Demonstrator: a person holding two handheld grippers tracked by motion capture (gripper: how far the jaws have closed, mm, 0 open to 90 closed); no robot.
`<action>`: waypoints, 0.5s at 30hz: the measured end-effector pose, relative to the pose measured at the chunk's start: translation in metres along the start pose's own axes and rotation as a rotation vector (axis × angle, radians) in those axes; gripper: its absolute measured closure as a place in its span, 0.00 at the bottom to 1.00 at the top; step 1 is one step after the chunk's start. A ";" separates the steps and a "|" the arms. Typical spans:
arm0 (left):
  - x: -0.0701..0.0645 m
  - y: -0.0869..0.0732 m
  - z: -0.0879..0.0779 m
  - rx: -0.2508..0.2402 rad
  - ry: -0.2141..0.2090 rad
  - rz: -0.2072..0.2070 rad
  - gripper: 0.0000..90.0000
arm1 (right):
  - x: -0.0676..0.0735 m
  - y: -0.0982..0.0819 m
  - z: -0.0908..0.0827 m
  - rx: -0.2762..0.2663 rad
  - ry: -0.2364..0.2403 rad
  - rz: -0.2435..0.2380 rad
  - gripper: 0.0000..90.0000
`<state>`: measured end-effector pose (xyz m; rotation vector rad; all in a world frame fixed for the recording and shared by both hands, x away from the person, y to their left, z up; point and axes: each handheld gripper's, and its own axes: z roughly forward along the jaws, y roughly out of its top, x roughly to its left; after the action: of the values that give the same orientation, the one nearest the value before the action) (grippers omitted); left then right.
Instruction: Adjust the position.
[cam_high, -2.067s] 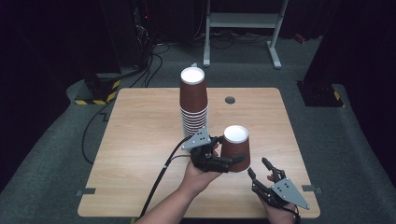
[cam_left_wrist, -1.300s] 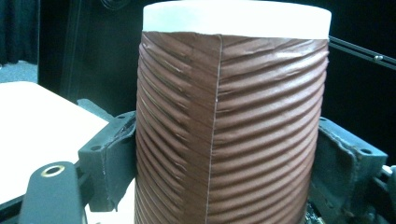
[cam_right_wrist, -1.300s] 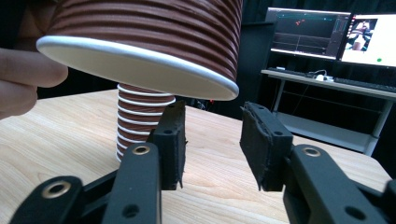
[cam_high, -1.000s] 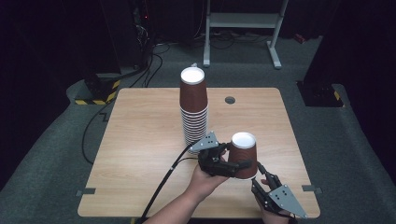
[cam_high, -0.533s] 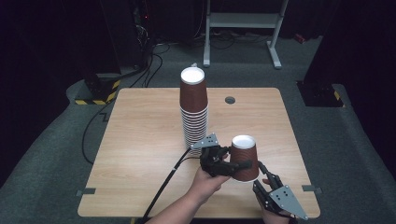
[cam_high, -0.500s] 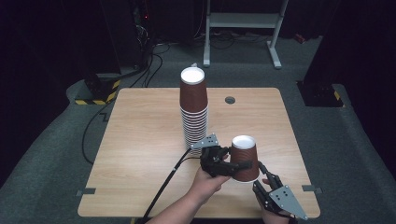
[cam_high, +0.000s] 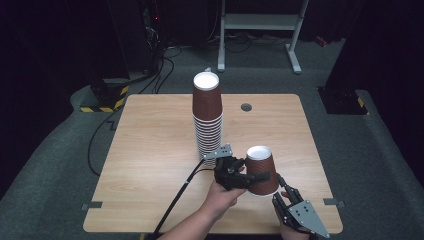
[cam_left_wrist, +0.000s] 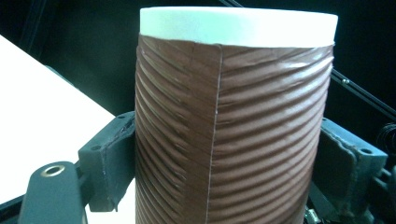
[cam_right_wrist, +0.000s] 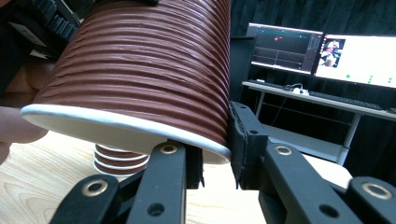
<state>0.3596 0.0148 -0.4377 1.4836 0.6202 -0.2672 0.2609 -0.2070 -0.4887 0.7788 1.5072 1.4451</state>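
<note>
Pale wooden table (cam_high: 150, 150) has much free room at left. Left gripper (cam_high: 239, 176) pinches a ribbed brown paper cup (cam_high: 262, 170), bottom up, near the front-right edge; right gripper (cam_right_wrist: 215, 161) has just been closing on its rim.

Your brown paper cup (cam_high: 262, 171) has bumpy ridges all around and looks matt, with a smooth white rim. The tall stack of brown paper cups (cam_high: 207, 120) has the same ridged skin. Your pale wooden table (cam_high: 150, 145) looks smooth and a little shiny. Your left gripper (cam_high: 248, 176) is matt black plastic, and your right gripper (cam_right_wrist: 215, 161) has shiny metal rings.
</note>
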 end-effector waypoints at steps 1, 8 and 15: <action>0.000 0.000 0.000 0.000 -0.001 -0.001 0.20 | 0.000 0.000 0.000 0.000 -0.002 -0.002 0.85; 0.000 0.000 0.000 0.002 -0.003 0.000 0.19 | 0.000 0.001 -0.001 0.002 -0.013 -0.017 0.86; -0.001 0.002 0.000 0.008 0.002 0.011 0.19 | 0.001 0.002 -0.001 0.005 -0.018 -0.024 0.87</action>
<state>0.3600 0.0148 -0.4361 1.4943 0.6135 -0.2599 0.2596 -0.2060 -0.4874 0.7727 1.5026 1.4137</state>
